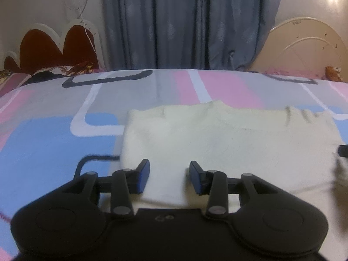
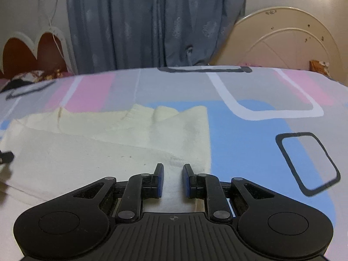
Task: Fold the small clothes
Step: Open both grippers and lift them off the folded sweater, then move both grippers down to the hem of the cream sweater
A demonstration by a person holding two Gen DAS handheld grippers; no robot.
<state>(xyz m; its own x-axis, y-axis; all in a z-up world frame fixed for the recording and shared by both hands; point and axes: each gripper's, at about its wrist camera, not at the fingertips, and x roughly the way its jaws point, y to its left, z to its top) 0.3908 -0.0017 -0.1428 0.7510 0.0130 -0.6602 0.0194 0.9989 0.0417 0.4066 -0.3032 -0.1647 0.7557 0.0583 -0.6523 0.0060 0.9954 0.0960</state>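
A cream sweater [image 1: 217, 143] lies flat on the bed [image 1: 54, 130], partly folded, top edge turned over; more folds seem left. The left tool [image 1: 169, 177] and right tool [image 2: 173, 180] hover spread, pinching nothing.

cream sweater [image 1: 217, 143], pink-blue-grey bedsheet [image 1: 54, 130]

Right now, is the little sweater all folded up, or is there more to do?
Partly done. The cream sweater lies flat on the bedspread, with its far part already folded over. Nothing is held: the left gripper and right gripper both sit open over the near edge, one toward each corner. Probably left: pinch that edge and fold it away to make a smaller bundle.
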